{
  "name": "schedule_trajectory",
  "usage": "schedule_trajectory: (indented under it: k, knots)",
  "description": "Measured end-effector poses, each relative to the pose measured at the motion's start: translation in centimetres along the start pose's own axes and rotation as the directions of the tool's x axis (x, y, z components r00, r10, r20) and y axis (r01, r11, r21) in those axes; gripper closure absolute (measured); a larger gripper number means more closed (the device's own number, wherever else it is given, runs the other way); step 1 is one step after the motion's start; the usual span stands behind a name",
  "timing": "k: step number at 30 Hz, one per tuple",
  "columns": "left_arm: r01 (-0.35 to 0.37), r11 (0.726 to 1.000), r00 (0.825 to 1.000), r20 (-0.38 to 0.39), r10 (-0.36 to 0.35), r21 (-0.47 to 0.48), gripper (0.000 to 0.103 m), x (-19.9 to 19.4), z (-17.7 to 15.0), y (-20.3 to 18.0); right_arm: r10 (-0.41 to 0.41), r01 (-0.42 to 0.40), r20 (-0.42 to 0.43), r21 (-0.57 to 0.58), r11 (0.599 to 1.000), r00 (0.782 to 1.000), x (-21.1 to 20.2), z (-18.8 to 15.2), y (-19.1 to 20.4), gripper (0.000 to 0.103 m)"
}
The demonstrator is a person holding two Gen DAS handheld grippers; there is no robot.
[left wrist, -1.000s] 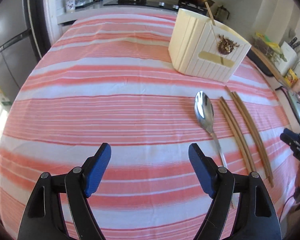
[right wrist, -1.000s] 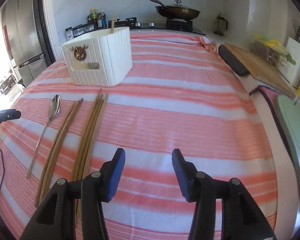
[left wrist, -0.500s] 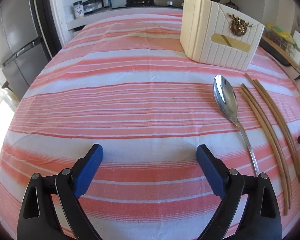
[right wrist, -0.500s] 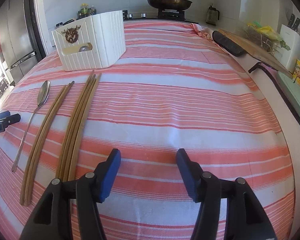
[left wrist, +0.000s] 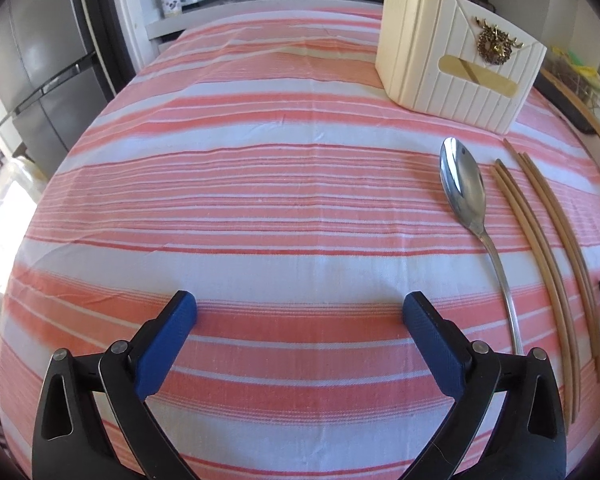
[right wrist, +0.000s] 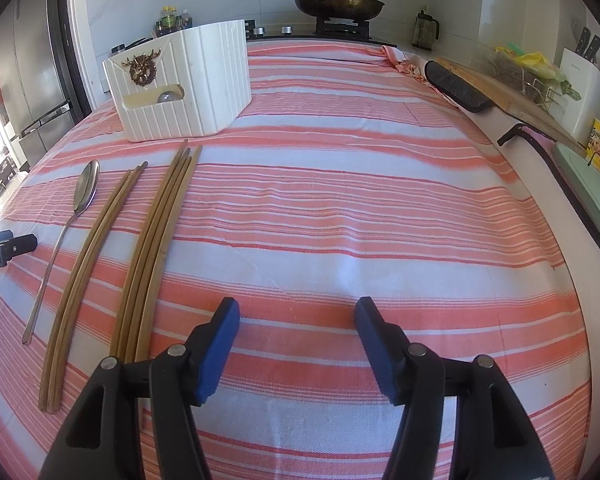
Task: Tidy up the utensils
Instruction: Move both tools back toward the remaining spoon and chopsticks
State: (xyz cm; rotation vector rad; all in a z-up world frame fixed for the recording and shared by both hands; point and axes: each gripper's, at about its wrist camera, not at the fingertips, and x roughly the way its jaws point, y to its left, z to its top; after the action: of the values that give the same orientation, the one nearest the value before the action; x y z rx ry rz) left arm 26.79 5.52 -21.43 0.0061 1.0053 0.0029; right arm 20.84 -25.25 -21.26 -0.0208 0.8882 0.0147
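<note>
Blue-padded jaws of the left gripper (left wrist: pixel 299 310) stand spread wide above the striped cloth (left wrist: pixel 260 200), having just been opening, with only bare fabric between them. The right gripper (right wrist: pixel 297 316) hangs over another stretch of the same cloth, its jaws parted less widely and likewise empty; they too have been opening over the last second, though hardly at all in the latest half of it.

Just left of the right gripper lie the wooden chopsticks, in two bunches running away from the camera. The nearer bunch of chopsticks (right wrist: pixel 156 248) has its near ends hidden behind the gripper's left arm. The thinner pair of chopsticks (right wrist: pixel 88 264) lies a little further left, apart from the first bunch. Beside that pair rests a metal spoon (right wrist: pixel 66 232), bowl pointing away and facing up. In the left wrist view the spoon lies to the right of the left gripper, near its right finger but not touching it.

Beyond the far ends of the utensils stands a cream ribbed holder (right wrist: pixel 188 88), upright on the cloth, with a gilt stag-head ornament (right wrist: pixel 142 69) on its front and a slot below it, through which something rounded and shiny shows.

Farther back sits a stove with a lidded frying pan (right wrist: pixel 336 2), and a steel refrigerator (left wrist: pixel 40 60) stands at the left.
</note>
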Motion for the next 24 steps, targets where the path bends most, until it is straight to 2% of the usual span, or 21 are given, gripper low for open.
schedule_trajectory:
  k: [5,24]
  knots:
    - [-0.002,1.000,0.999,0.035,0.002,-0.018,0.000,-0.14,-0.39,0.00,0.000,0.000,0.000,0.000,1.000,1.000,0.03,0.00,-0.04,0.041]
    - [0.006,1.000,0.999,0.040,-0.005,-0.021,0.000,0.06,-0.19,0.23,0.005,-0.005,0.000,0.002,1.000,1.000,0.18,-0.11,0.04,0.040]
